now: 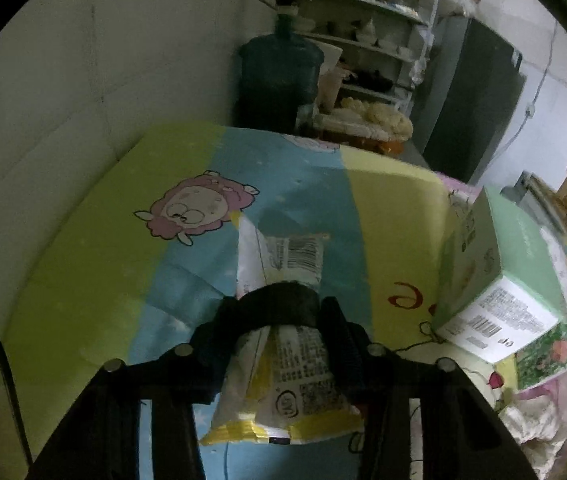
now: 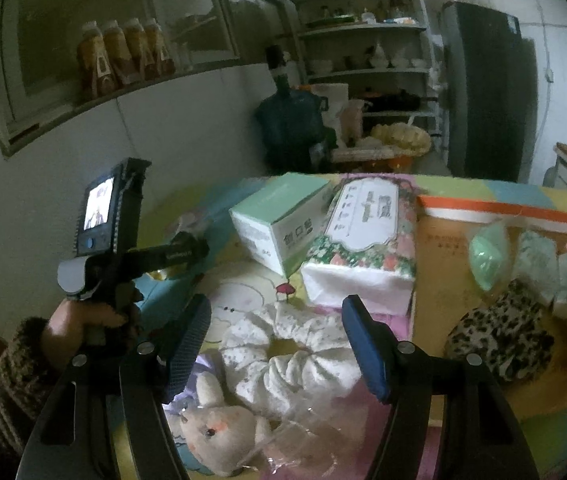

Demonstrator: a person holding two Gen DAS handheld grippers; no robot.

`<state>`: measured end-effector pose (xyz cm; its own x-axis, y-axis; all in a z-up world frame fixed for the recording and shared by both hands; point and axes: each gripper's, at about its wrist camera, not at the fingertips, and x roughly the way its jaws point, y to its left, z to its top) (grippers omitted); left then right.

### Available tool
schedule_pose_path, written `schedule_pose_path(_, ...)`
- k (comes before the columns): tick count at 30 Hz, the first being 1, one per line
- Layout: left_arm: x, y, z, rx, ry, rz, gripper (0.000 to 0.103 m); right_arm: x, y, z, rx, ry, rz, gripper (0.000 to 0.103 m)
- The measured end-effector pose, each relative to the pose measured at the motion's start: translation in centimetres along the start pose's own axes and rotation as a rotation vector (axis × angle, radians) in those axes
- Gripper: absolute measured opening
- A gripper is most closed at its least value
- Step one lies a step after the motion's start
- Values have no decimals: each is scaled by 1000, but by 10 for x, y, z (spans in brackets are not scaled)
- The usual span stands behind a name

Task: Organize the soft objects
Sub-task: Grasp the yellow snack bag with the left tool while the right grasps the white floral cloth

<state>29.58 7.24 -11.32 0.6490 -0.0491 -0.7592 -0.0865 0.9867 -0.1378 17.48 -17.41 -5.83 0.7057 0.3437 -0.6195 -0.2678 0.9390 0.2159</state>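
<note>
Big cartoon-printed table cover (image 1: 95, 264) under everything, green, blue and yellow bands with a pink sheep on it. Over on my right side sits the orange-rimmed cardboard tray (image 2: 503, 210), and there's soft stuff in it: a leopard-print scrunchie (image 2: 499, 340), a pale green pouch (image 2: 487, 256), floral packets (image 2: 539, 264) behind them.

Between tray and middle of the table, the flower-patterned tissue pack (image 2: 363, 240) lies flat, touching the mint-green box (image 2: 279, 220) on its left. From my left camera that same green box (image 1: 495, 276) stands at the right edge, tilted up on one end.

My right tongs (image 2: 279, 344) are spread wide, holding nothing, hovering over the white scrunchie (image 2: 287, 352), which lies on the table right between the two blue pads (image 2: 363, 344). Just nearer to me, a small plush bunny (image 2: 219, 436) on its side, with crinkled clear wrap (image 2: 303, 432) beside it.

My left tongs (image 1: 279, 308) are clamped on the snack packet (image 1: 283, 364), white and yellow, barcode end sticking out past the tips over the blue band, yellow seam end back toward me. In the right camera I see my left hand (image 2: 79, 328) gripping that tool's handle at the table's left edge.
</note>
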Motion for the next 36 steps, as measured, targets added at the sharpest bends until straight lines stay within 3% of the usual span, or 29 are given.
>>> schedule_pose_path(5,-10,10,-2,-44,-38,-37,40,11,4,-9,-9,42,2,70)
schedule_pose_path(11,-63,-3,-17,45,-173,-65,40,33,-1,-14,0,120,-47,70)
schedule_pose_path(20,-106,-13,-41,88,-259,-104,40,72,0,-9,-57,221,-162,72)
schedule_pose_path(21,-106,-14,-41,89,-261,-106,40,75,0,-8,-54,226,-163,68)
schedule_pose_path(23,-109,-12,-45,89,-264,-107,40,77,-1,-7,-60,227,-218,40)
schedule_pose_path(25,-113,-13,-50,85,-266,-112,40,75,-3,-7,-42,228,-183,16)
schedule_pose_path(36,-121,-17,-62,86,-265,-124,40,48,6,-2,-33,141,-94,13)
